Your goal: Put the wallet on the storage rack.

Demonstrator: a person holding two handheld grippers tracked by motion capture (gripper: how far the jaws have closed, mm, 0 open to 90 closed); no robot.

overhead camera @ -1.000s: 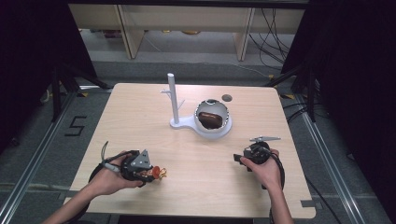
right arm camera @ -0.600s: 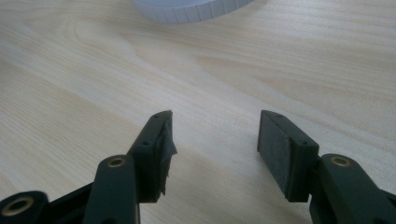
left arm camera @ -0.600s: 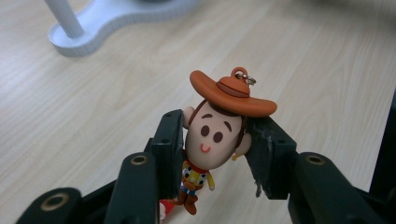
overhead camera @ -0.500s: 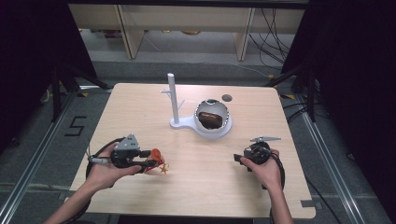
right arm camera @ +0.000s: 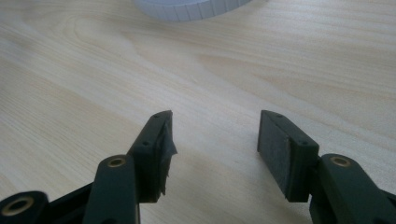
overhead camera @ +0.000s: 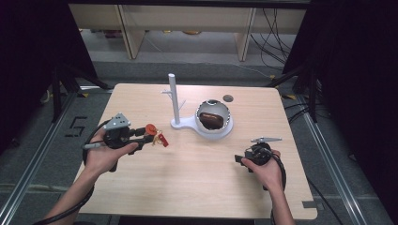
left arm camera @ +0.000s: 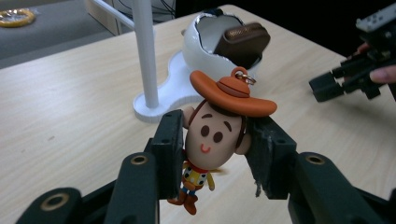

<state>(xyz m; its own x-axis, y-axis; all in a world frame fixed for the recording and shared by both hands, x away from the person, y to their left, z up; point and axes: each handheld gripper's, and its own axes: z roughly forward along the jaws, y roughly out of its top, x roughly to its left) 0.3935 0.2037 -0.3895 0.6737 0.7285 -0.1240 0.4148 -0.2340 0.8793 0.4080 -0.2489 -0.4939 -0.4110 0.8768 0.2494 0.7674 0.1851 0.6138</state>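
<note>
Left tool (left arm camera: 212, 140) clamped on cowboy keychain (left arm camera: 215, 135), lifted off surface (overhead camera: 197, 187); hanging on white stand (overhead camera: 174, 101) left. Right tool (right arm camera: 212, 140) agape, empty.

Matt rubbery keychain figure (left arm camera: 215, 135) (glossy hat); wood-grain table (overhead camera: 197, 183).

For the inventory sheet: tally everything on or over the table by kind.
Grippers: 2 (left gripper, right gripper)
Cowboy keychain: 1
White stand with post: 1
White bowl: 1
Brown pouch: 1
Dark disc: 1
Total: 7
</note>
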